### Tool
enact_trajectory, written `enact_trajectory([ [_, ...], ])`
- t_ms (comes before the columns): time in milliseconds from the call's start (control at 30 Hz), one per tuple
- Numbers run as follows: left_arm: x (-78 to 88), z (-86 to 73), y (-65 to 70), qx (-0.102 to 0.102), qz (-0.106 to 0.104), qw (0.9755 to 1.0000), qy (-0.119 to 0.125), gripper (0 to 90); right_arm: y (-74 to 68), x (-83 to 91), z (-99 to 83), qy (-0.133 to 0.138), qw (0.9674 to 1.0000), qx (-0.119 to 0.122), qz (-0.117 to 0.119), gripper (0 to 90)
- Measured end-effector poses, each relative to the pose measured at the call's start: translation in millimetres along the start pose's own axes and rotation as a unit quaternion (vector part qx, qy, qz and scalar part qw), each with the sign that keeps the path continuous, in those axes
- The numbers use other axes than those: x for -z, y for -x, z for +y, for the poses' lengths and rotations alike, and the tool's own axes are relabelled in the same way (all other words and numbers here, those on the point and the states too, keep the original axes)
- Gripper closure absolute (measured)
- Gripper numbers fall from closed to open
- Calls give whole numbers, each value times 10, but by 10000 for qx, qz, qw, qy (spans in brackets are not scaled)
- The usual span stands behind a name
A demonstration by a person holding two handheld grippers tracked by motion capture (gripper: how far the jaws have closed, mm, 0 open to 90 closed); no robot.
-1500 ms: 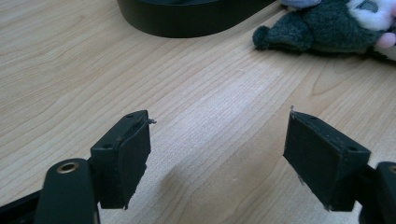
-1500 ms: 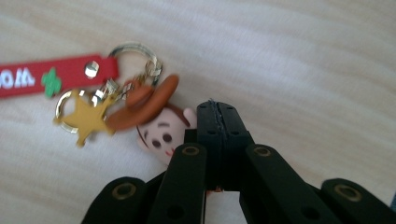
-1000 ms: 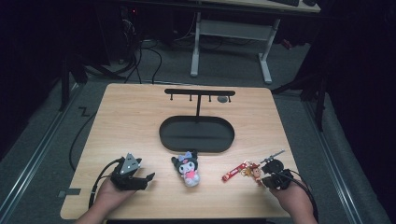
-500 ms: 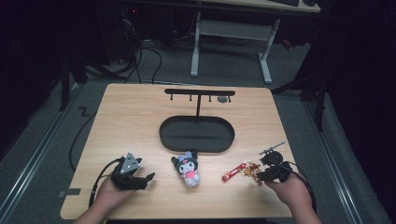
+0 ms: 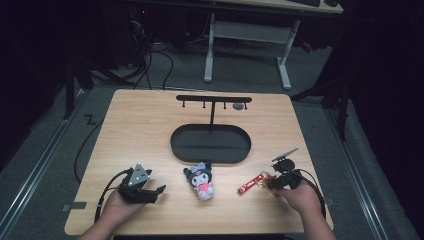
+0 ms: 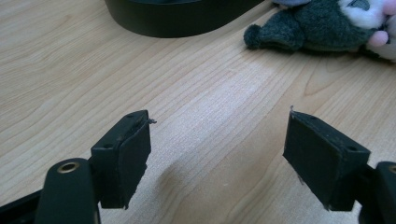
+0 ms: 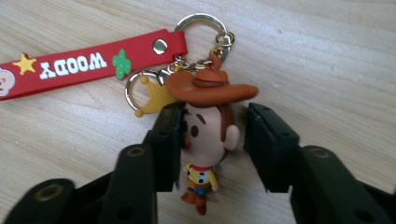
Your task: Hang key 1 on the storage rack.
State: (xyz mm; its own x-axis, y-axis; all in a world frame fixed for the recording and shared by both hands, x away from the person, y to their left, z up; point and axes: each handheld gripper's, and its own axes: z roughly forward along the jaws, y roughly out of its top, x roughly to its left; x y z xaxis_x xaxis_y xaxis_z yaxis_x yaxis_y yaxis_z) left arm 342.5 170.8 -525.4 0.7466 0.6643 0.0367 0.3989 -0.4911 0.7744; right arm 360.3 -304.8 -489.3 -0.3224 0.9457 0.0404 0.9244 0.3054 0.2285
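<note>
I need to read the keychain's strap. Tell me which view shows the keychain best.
The right gripper view: the keychain is close, its red strap legible. The high view shows it small beside the right claw.

Your right tongs (image 5: 272, 182) have slid in over the cowboy keychain (image 7: 205, 135). Their jaws have just been closing, with the little cowboy's head now between them.

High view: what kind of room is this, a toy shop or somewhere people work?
Probably a lab or workshop, not a shop. A lone wooden table stands in a dark room, cables trail over the grey floor behind it, and a white desk frame stands at the back.
</note>
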Motion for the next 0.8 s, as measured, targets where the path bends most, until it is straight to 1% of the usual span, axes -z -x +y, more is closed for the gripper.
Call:
enact_trajectory([
  [33,8,-1,6,1,14,10000,4,234,-6,1,8,-24,10000,20,9,644],
  [67,8,-1,6,1,14,10000,4,235,-6,1,8,-24,10000,20,9,644],
  [100,16,-2,8,-2,18,10000,0,235,-22,-2,17,-21,10000,77,-17,660],
  [167,19,-10,6,30,30,10000,6,236,-57,0,29,-76,9996,238,-146,669],
  [233,17,-11,4,42,32,10000,11,236,-64,-2,26,-59,9996,257,-124,670],
  [267,18,-12,2,44,31,10000,10,236,-70,13,19,-104,9994,296,-147,670],
  [367,35,-12,6,37,8,10000,15,236,-70,35,0,-119,9994,285,-133,671],
  [400,39,-12,8,39,9,10000,39,237,-70,50,-19,-106,9994,335,-78,671],
  [467,38,-7,5,58,0,10000,44,237,-68,62,-25,-126,9993,348,-78,671],
  [533,25,-3,4,74,10,10000,32,236,-51,89,-41,-64,9993,354,-51,672],
  [633,18,-4,7,84,51,9999,33,234,-33,166,-52,-9,9993,364,-86,673],
  [667,18,-4,7,84,51,9999,33,234,-33,166,-52,-9,9993,364,-86,673],
  [700,24,-4,7,91,59,9999,45,234,-37,217,-60,22,9992,371,-117,673],
  [800,31,-4,3,90,52,9999,24,233,-50,266,-67,33,9991,400,-98,673],
])
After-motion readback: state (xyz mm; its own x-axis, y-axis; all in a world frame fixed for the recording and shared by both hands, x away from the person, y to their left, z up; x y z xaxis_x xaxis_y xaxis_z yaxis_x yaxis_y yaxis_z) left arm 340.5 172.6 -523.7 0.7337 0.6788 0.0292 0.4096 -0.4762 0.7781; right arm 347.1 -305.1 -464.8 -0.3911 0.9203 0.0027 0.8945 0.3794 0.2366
